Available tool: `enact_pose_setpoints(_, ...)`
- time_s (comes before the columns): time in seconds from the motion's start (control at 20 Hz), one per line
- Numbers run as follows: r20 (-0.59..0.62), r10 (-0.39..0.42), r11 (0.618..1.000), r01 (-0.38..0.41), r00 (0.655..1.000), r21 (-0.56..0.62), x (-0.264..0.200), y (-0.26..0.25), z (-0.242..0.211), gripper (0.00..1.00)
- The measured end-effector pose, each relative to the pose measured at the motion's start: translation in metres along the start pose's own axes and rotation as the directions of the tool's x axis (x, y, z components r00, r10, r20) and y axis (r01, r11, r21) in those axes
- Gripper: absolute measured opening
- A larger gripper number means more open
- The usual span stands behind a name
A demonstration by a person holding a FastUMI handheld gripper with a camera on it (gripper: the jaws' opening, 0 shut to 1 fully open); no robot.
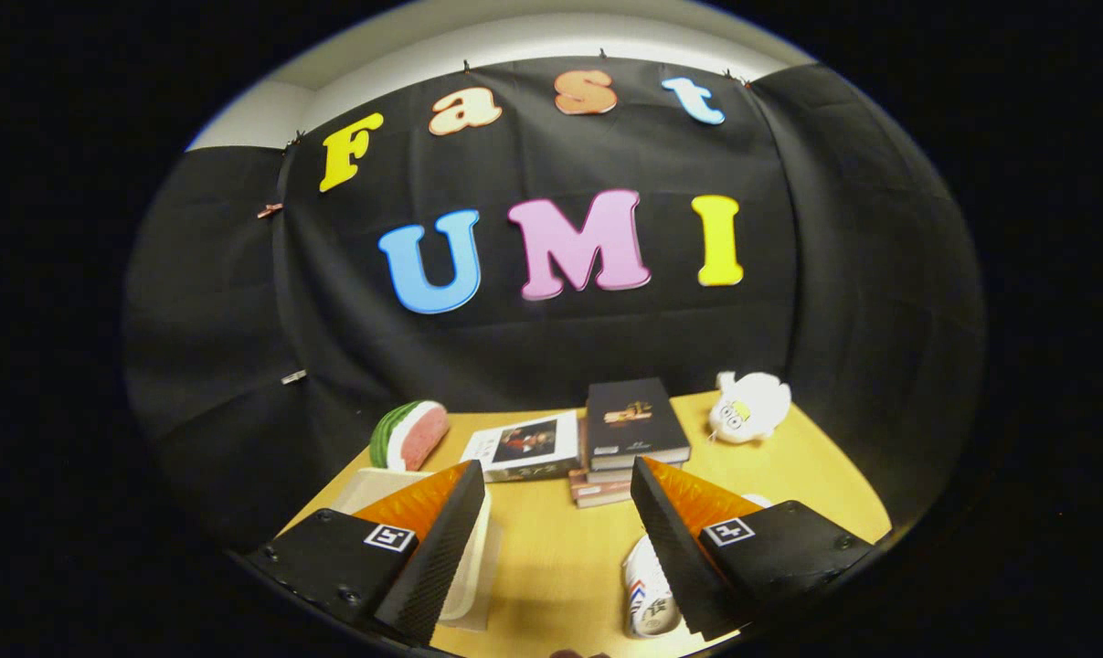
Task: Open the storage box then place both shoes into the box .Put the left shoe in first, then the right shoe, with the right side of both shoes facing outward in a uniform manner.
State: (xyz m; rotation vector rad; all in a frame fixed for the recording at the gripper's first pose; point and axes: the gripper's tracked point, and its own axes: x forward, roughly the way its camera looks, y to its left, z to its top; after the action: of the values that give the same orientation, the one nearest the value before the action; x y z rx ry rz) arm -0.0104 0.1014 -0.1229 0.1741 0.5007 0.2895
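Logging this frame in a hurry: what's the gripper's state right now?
Gripper: open, holding nothing, fingers spread above the table; shoe by one finger.

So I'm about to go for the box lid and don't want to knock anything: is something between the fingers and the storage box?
Nothing visible. The gripper is open, with bare table between its fingers. The storage box lies right under the left finger, partly hidden by it. The shoe sits by the right finger; the books lie beyond.
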Motion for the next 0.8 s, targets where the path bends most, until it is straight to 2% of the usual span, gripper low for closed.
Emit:
enact_pose_setpoints(0.15,-0.165,0.118,0.989,-0.101,0.979,0.106,0.012,0.022,-0.038,0.98)
enact_pose_setpoints(0.35,-0.319,0.294,0.942,-0.216,0.901,0.259,0.018,0.059,-0.082,0.98)
enact_pose_setpoints(0.45,-0.426,0.337,0.926,-0.212,0.84,0.314,0.023,0.065,-0.111,0.98)
enact_pose_setpoints(0.6,-0.502,0.355,0.915,-0.182,0.788,0.36,0.03,0.06,-0.14,0.98)
enact_pose_setpoints(0.7,-0.531,0.418,0.879,-0.182,0.737,0.44,0.029,0.07,-0.152,0.98)
enact_pose_setpoints(0.8,-0.533,0.498,0.827,-0.188,0.685,0.53,0.03,0.084,-0.163,0.98)
